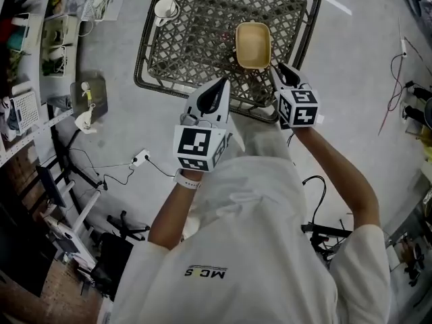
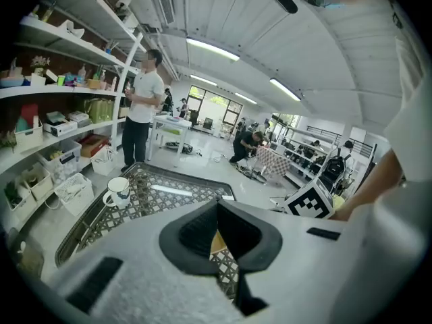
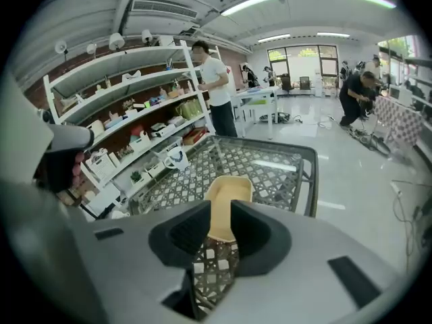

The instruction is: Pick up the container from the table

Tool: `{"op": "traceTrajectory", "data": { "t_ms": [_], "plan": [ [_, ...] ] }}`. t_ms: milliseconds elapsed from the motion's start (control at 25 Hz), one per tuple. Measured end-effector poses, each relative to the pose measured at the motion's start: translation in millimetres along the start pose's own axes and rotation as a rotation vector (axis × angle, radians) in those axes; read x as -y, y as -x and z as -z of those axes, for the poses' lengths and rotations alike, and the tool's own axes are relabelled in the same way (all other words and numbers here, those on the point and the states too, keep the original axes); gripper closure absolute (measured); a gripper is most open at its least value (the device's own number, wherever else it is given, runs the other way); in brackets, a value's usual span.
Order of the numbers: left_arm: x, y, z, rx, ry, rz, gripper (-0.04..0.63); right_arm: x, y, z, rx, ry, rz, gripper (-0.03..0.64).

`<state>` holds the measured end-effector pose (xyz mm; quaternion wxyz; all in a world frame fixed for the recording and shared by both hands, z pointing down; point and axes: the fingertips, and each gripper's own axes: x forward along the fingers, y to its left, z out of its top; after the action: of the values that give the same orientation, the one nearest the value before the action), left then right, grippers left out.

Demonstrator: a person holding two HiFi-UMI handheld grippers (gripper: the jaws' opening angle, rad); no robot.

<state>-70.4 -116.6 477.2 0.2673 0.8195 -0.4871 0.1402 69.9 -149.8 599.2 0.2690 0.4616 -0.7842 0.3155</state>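
Grey workshop floor, with a lattice-topped table [image 1: 202, 19] bearing a yellow container [image 1: 253, 44] near its front edge. The right gripper [image 1: 284, 71], forearm stretched forward, has its jaws slightly apart just short of the container, gripping nothing. The left gripper [image 1: 214, 90], jaws together and empty, hangs over the table's near rim

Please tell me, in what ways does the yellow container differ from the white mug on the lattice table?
The container is pale yellow; the mug is white with a dark mark. The container is a shallow rounded rectangle without a handle; the mug is round, with a handle. On the table, the container sits right of the middle; the mug stands at the far left corner. Both rest open side up.
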Motion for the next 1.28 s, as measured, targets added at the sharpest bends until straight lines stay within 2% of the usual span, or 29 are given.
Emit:
{"op": "traceTrajectory", "data": {
  "t_ms": [400, 560, 920, 1040, 1160, 1280],
  "plan": [
    [-13, -31, 34, -0.075, 0.046, -0.009, 0.583, 26, -49, 39, -0.094, -0.072, 0.05, 0.508],
    [-16, -42, 42, -0.089, 0.056, -0.008, 0.583, 31, -64, 47, -0.111, -0.115, 0.06, 0.508],
    [-18, -57, 55, -0.107, 0.067, -0.007, 0.583, 40, -89, 60, -0.135, -0.14, 0.082, 0.508],
    [-19, -60, 58, -0.112, 0.064, -0.007, 0.583, 41, -95, 65, -0.143, -0.143, 0.096, 0.527],
    [-11, -56, 54, -0.113, 0.057, 0.001, 0.583, 42, -91, 64, -0.151, -0.139, 0.108, 0.584],
    [-6, -55, 50, -0.111, 0.05, 0.006, 0.583, 40, -94, 61, -0.157, -0.149, 0.089, 0.586]
  ]
}}
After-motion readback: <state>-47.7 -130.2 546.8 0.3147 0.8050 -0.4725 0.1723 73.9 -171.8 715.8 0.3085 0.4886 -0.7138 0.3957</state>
